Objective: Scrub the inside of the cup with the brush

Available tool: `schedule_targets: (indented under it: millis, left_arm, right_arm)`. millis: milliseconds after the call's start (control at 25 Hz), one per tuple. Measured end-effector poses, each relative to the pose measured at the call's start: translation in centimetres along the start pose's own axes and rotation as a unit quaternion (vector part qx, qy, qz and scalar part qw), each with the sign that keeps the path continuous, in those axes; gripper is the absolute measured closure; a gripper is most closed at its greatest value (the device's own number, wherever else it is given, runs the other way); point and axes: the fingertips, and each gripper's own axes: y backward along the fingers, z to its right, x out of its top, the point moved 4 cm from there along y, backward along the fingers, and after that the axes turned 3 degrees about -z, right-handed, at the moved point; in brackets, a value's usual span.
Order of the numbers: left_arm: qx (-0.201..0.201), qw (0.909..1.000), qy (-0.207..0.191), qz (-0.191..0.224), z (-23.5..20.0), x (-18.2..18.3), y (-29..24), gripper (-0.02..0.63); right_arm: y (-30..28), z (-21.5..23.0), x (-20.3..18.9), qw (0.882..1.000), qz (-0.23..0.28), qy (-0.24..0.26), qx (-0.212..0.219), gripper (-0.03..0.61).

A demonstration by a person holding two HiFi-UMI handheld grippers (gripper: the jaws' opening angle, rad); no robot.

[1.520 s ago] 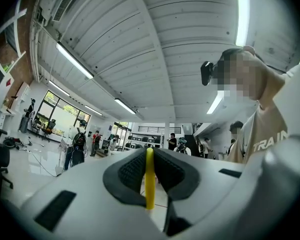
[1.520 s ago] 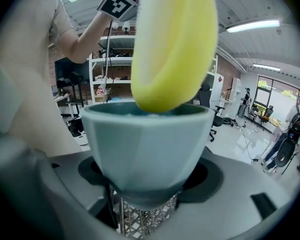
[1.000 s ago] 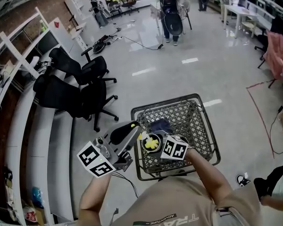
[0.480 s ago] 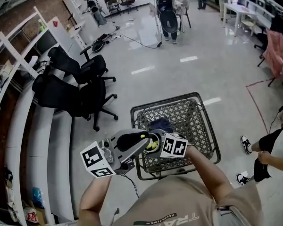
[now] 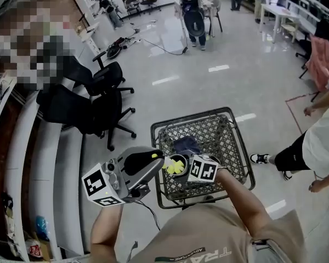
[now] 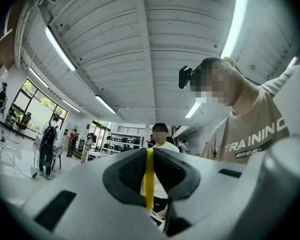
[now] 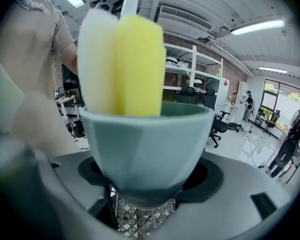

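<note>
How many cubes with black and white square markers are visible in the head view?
2. One white cube with square markers is at the lower left, on the left gripper. The other is near the middle, on the right gripper. No others are visible.

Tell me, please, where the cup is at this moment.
In the head view's lower middle, the cup is clamped in the right gripper over the wire basket, with the brush inside it.
</note>
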Motion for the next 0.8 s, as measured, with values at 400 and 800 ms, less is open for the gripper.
schedule_targets:
  millis: [400, 800]
  left_arm:
    - [-0.013, 0.9993, -0.023, 0.029, -0.2, 1.5, 0.3, 0.561]
    - [-0.025, 0.9997, 0.002, 0.001, -1.4, -2.5, 1.9, 0.561]
  right_arm:
    - [1.9, -0.6, 1.0, 0.999, 0.041, 0.001, 0.014, 0.195]
    - [3.3, -0.5, 2.9, 0.996, 0.088, -0.004, 0.016, 0.195]
